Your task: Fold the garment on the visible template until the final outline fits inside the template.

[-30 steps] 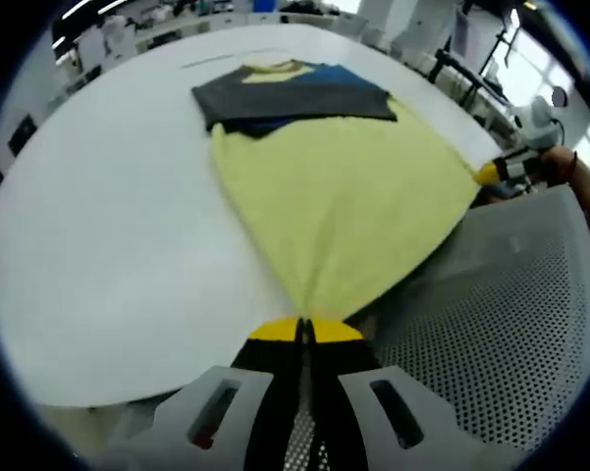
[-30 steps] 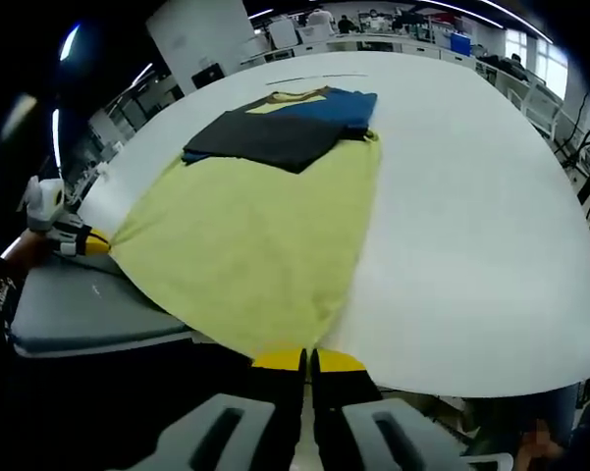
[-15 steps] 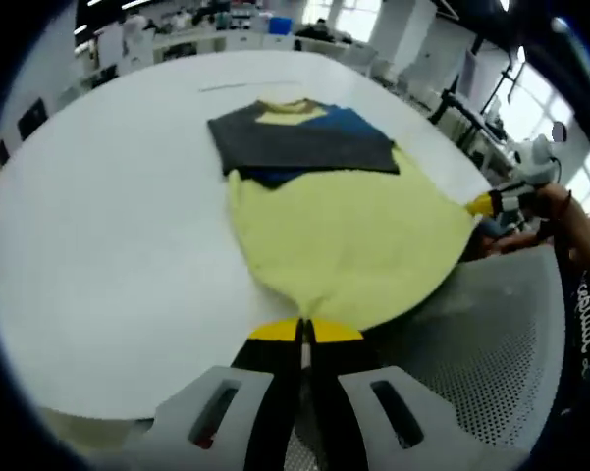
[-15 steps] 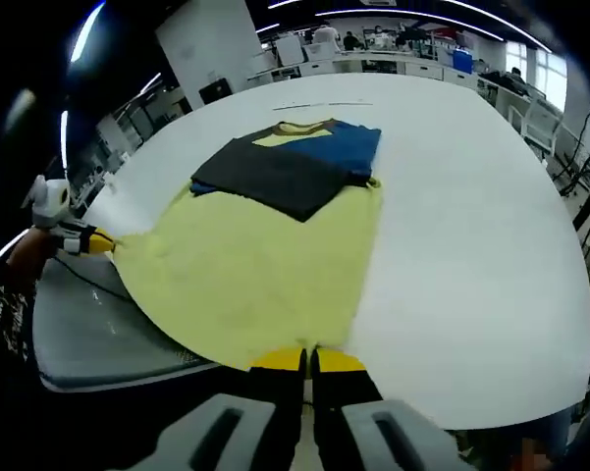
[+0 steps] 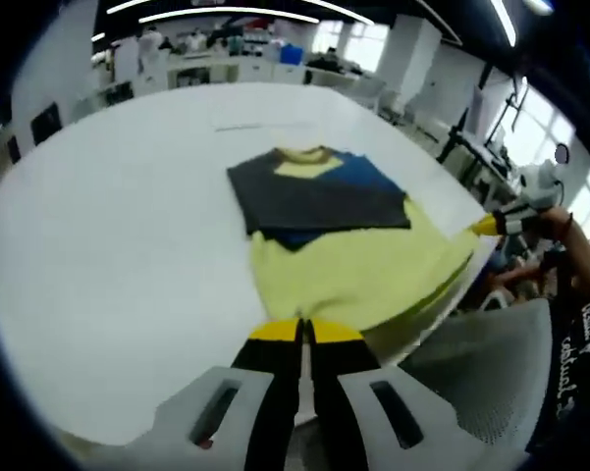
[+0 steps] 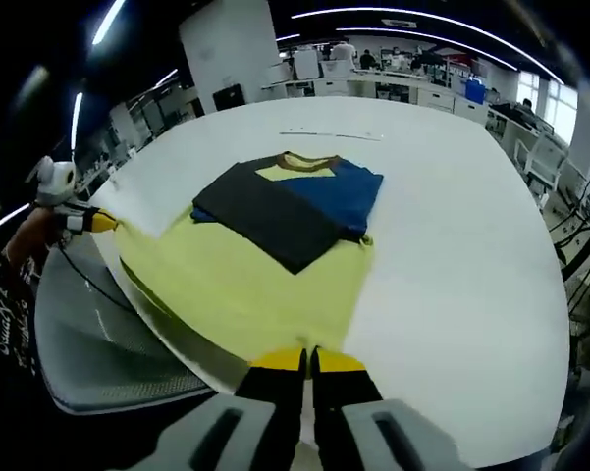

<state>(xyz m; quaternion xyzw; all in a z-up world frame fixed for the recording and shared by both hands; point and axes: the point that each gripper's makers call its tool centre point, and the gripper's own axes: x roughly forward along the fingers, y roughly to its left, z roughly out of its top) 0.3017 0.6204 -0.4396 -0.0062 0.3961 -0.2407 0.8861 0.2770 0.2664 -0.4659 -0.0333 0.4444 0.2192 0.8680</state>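
The garment's [image 5: 358,270] yellow hem is pinched by both closed grippers — left gripper [image 5: 305,332], right gripper [image 6: 307,360] — apparently lifted off the white table [image 5: 128,226].

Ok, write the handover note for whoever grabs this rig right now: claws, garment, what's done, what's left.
Left claw: shut on one bottom corner of the garment.
Right claw: shut on the other bottom corner of the garment.
Garment lies on the white table, yellow lower part stretched toward the near edge; the dark and blue sleeves are already folded across the chest below the collar.
Left to do: carry the hem forward over the folded sleeves, lay it flat, release. I cannot make out the template outline, so check the fit.
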